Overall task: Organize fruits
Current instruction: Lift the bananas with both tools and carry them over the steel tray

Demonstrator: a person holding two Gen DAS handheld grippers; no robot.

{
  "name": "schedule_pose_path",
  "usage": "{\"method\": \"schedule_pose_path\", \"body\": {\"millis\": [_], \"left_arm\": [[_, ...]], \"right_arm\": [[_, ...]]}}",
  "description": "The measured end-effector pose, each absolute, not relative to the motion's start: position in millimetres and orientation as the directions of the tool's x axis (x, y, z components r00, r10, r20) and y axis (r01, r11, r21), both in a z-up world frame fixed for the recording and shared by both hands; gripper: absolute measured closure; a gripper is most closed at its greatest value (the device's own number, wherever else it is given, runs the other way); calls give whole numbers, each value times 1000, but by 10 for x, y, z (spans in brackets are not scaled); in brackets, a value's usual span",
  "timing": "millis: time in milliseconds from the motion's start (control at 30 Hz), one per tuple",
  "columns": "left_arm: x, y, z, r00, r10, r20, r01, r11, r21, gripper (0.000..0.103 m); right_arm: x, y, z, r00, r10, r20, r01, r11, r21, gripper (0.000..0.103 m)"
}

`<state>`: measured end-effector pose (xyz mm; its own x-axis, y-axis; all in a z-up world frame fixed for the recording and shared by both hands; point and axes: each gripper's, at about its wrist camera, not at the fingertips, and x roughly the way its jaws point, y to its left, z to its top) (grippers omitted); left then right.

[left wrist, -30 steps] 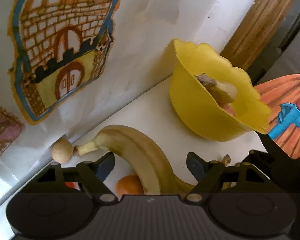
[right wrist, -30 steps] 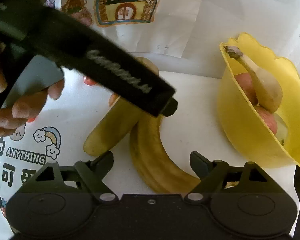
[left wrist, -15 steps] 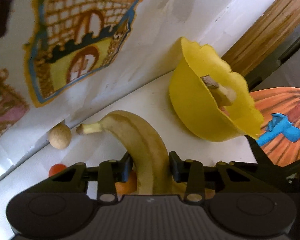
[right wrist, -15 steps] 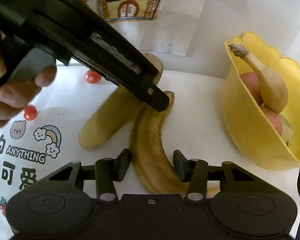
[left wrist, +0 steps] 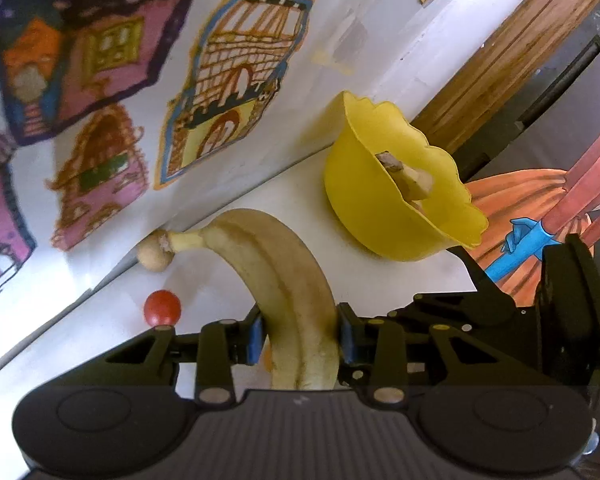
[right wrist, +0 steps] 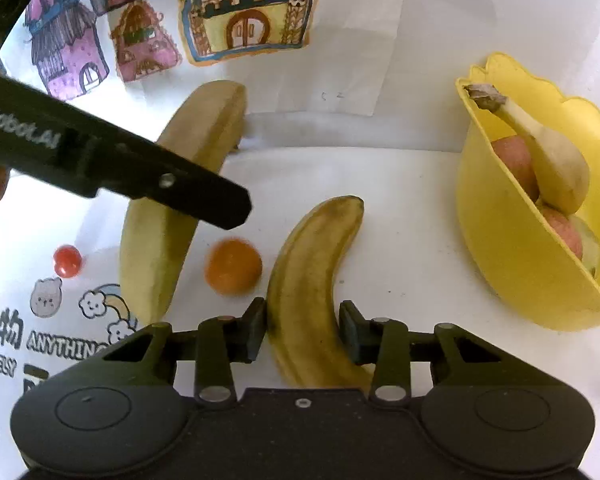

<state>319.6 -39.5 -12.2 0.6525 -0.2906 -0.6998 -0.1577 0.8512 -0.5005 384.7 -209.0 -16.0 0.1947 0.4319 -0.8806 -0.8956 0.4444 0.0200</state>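
My left gripper (left wrist: 300, 336) is shut on a pale banana (left wrist: 276, 272) and holds it lifted above the white table; the same banana (right wrist: 180, 184) shows in the right wrist view under the left gripper's black body (right wrist: 112, 164). My right gripper (right wrist: 303, 330) is shut on a browner banana (right wrist: 308, 280); whether it still rests on the table I cannot tell. A yellow scalloped bowl (right wrist: 512, 248) at the right, also in the left wrist view (left wrist: 384, 208), holds a banana (right wrist: 544, 152) and red apples (right wrist: 516, 164).
An orange (right wrist: 233, 266) lies between the two bananas. A red cherry tomato (right wrist: 67, 261) and a beige ball (left wrist: 154, 255) lie on the table, the tomato also in the left wrist view (left wrist: 162, 307). House drawings cover the back wall (right wrist: 380, 40). A printed mat (right wrist: 40, 320) lies at left.
Both grippers closed from open onto their bananas. The left gripper then lifted its banana up and away, uncovering the orange. The right gripper drew back a little with its banana.
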Motion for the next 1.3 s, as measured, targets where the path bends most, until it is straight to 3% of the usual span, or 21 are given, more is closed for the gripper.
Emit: {"method": "schedule_pose_path", "body": {"millis": [267,633,1000,1300], "left_arm": [[3011,-379,-5,669,-285,-687,-135,862,-489,64],[2768,-332,252,702,-286,-652,-108,862,-495,64],[2771,-747,391,692,-340,-636,-28,868,-495,64],[2821,-1394,507,647,-424,-634,99,871,-482,64]], "right_arm": [[3661,-2066,-14,230,453,-861,-888,460,5,65],[3543,-2374,516,304,572,-762,-816,569,101,66],[3142,-3000,887,432,523,-735,-760,650,16,66],[2910,-3696,959,550,447,-705,-607,794,30,66]]}}
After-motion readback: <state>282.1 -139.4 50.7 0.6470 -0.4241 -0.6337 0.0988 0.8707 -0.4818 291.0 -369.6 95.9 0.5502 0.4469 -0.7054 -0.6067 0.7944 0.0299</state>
